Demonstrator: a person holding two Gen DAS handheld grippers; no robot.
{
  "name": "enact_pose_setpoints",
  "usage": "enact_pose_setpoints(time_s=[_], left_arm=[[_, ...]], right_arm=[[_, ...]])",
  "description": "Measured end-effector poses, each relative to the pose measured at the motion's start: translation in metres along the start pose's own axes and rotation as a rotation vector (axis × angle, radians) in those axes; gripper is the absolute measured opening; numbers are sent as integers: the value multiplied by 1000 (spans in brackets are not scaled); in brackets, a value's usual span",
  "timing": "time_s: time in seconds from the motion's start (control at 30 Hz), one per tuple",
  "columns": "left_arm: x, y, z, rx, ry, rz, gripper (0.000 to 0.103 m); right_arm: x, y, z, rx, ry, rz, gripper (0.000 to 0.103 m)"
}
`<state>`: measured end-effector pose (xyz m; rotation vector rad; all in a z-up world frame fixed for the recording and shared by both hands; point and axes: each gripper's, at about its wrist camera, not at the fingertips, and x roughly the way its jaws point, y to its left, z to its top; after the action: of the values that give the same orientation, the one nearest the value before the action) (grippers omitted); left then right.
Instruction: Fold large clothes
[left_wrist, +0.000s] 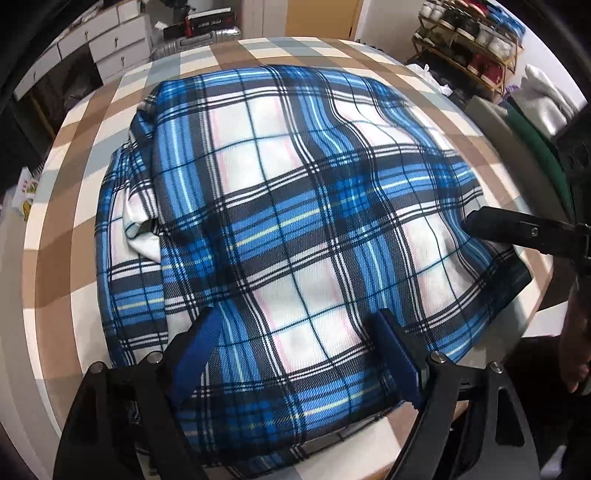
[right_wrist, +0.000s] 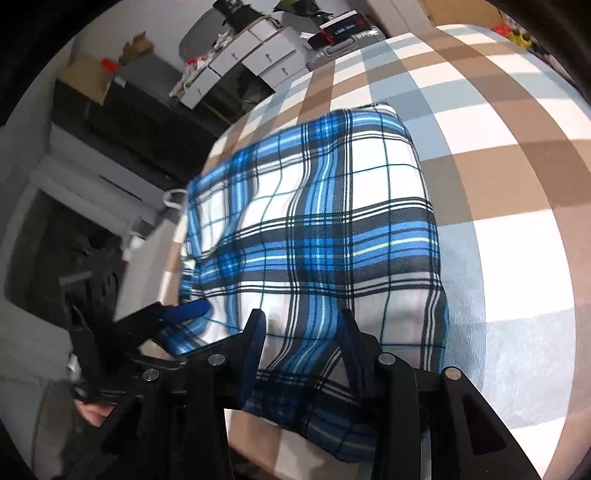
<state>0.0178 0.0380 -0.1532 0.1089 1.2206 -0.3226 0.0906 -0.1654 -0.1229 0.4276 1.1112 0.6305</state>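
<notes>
A blue, white and black plaid garment (left_wrist: 295, 206) lies folded into a rough rectangle on a table under a brown, grey and white checked cloth (left_wrist: 74, 229). My left gripper (left_wrist: 297, 314) hangs over the garment's near edge. Its blue pads (left_wrist: 195, 350) stand wide apart and the flat cloth runs between them unpinched. A black finger of my right gripper (left_wrist: 480, 221) rests at the garment's right edge. In the right wrist view the right gripper (right_wrist: 301, 321) straddles the end of the garment (right_wrist: 332, 229), jaws partly apart, with smooth fabric between them. The left gripper (right_wrist: 195, 325) shows beside it.
The checked tablecloth (right_wrist: 517, 206) reaches well beyond the garment. White drawer units (left_wrist: 110, 48) and a silver suitcase (left_wrist: 199, 38) stand behind the table. A shoe rack (left_wrist: 476, 40) and green fabric (left_wrist: 535, 147) sit at the right. A hand (left_wrist: 572, 362) shows at the right edge.
</notes>
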Motion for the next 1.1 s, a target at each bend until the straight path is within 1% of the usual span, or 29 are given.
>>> enact_pose_setpoints(time_s=[0.03, 0.07, 0.1, 0.13, 0.2, 0.23, 0.3, 0.33, 0.37, 0.4, 0.43, 0.47, 0.5, 0.57, 0.63, 0.67, 0.73, 0.77, 0.8, 0.83, 0.87, 0.9, 0.93, 0.97, 1.0, 1.1], left_arm=[[-7, 3, 4, -20, 3, -31, 80], [-21, 6, 12, -41, -31, -95, 80], [-33, 9, 20, -57, -74, -128, 80], [-50, 10, 34, -68, -138, -151, 81], [-62, 7, 57, -52, -189, -145, 81], [-62, 4, 72, -34, -200, -130, 81], [-45, -3, 104, 5, -180, -112, 81], [-30, -2, 118, 7, -148, -89, 81], [-18, 1, 121, 5, -108, -70, 81], [5, 5, 132, -11, -58, -46, 81], [20, 9, 133, -23, -22, -35, 81], [39, 13, 131, -37, 33, -14, 80], [39, 8, 127, -8, 5, 24, 83], [38, 2, 121, 30, 13, 76, 85], [34, 1, 119, 31, 14, 80, 85], [27, 2, 119, 5, 20, 72, 85], [5, 0, 119, -30, -11, 5, 85], [-9, -7, 117, -13, -44, -58, 85], [-11, -12, 117, 15, -43, -94, 85], [-10, -13, 112, 20, -21, -99, 85], [0, -12, 105, 4, 26, -66, 85], [16, -11, 98, 13, 83, -17, 85], [28, -10, 88, 51, 108, 21, 85], [28, -11, 80, 78, 58, 30, 86], [26, -13, 74, 88, 25, 46, 86], [12, -17, 63, 69, -7, 111, 86]], right_arm=[[-5, 1, 0, -2, -18, 0, 41], [-10, 3, 0, -7, -39, -5, 41], [-16, 3, 0, -9, -61, -8, 42], [-17, 3, 1, -1, -71, -3, 43], [-12, -3, 0, 22, -39, 3, 45], [-5, -7, -1, 41, -3, 4, 45], [-3, -11, -2, 40, 14, 12, 44], [-3, -11, -2, 35, 15, 16, 44], [-2, -11, -2, 32, 16, 17, 44], [-1, -11, -2, 23, 18, 19, 44], [-1, -10, -2, 14, 18, 21, 44], [-1, -10, -2, 7, 20, 20, 44], [0, -9, -2, -2, 22, 20, 44], [0, -8, -3, -22, 31, 17, 44], [-1, -6, -5, -39, 36, 7, 44], [-1, -6, -6, -44, 37, 5, 44], [-2, -6, -6, -39, 40, 11, 44], [0, -7, -4, -32, 41, 16, 44], [-2, -10, -4, -21, 41, 25, 44], [-4, -13, -4, -1, 41, 40, 44], [-7, -16, -5, 30, 38, 56, 44], [-9, -19, -5, 48, 36, 66, 44], [-12, -23, -6, 74, 30, 85, 44], [-14, -24, -7, 80, 29, 93, 44], [-15, -27, -7, 87, 31, 107, 44], [-15, -27, -8, 90, 33, 113, 44]])
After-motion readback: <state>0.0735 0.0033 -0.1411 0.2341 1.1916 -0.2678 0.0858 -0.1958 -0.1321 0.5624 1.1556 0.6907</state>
